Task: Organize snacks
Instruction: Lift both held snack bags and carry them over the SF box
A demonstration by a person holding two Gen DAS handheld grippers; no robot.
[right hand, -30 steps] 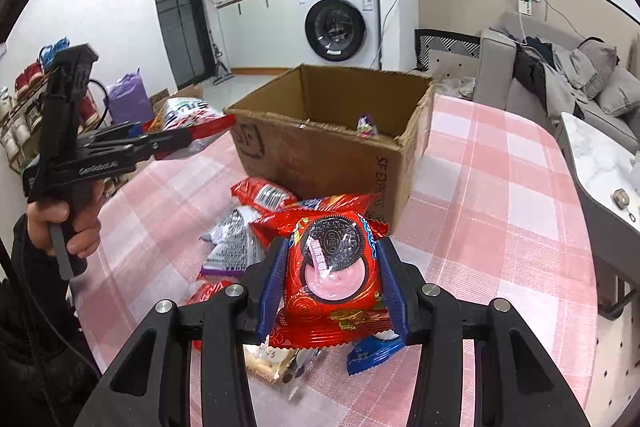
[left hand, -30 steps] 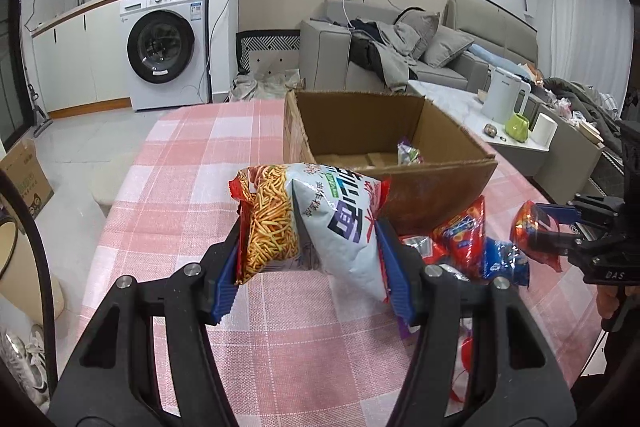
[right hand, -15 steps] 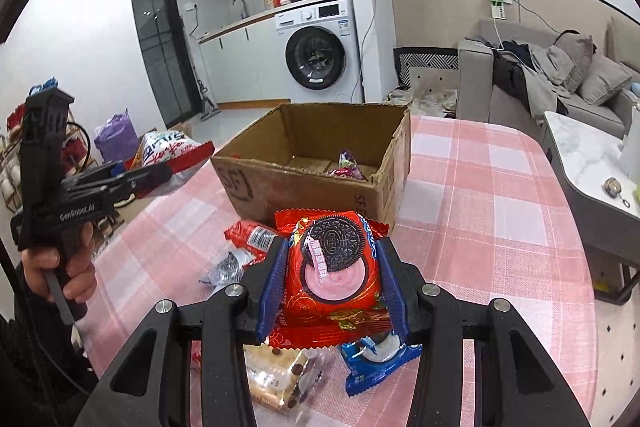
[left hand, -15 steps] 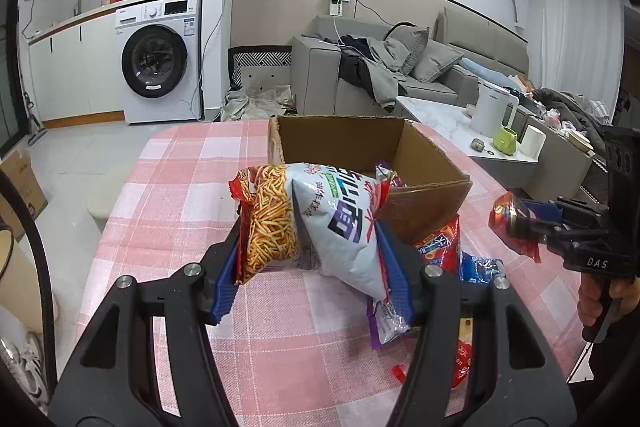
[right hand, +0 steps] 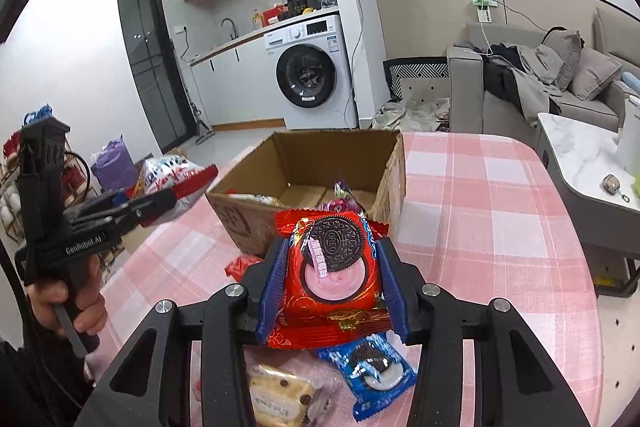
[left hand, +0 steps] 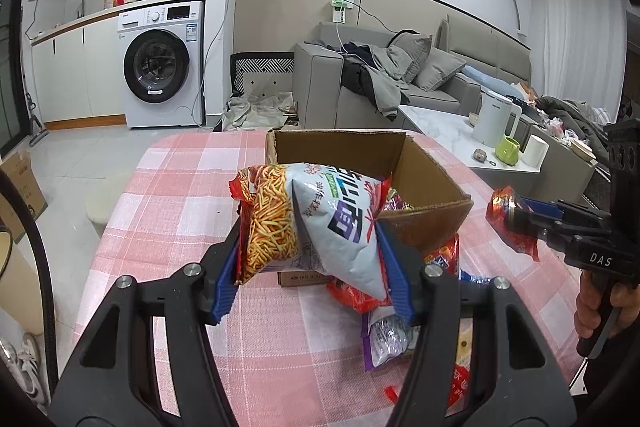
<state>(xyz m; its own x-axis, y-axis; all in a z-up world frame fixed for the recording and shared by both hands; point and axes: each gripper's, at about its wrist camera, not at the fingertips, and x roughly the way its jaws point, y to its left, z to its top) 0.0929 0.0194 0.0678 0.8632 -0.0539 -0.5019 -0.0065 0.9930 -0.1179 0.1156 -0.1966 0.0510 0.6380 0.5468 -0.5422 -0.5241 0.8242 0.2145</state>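
Note:
My left gripper is shut on a white and orange noodle snack bag, held above the table in front of the open cardboard box. My right gripper is shut on a red Oreo pack, held above the table near the box. The box holds a few snacks. Each gripper shows in the other's view: the right one with the red pack, the left one with the noodle bag.
Loose snacks lie on the pink checked tablecloth by the box: a purple pack, red packs, a blue Oreo pack and a biscuit pack. A sofa and a low table with a kettle stand beyond.
Both grippers have risen with their packs still held, so the box now sits lower in both views and more of its inside shows.

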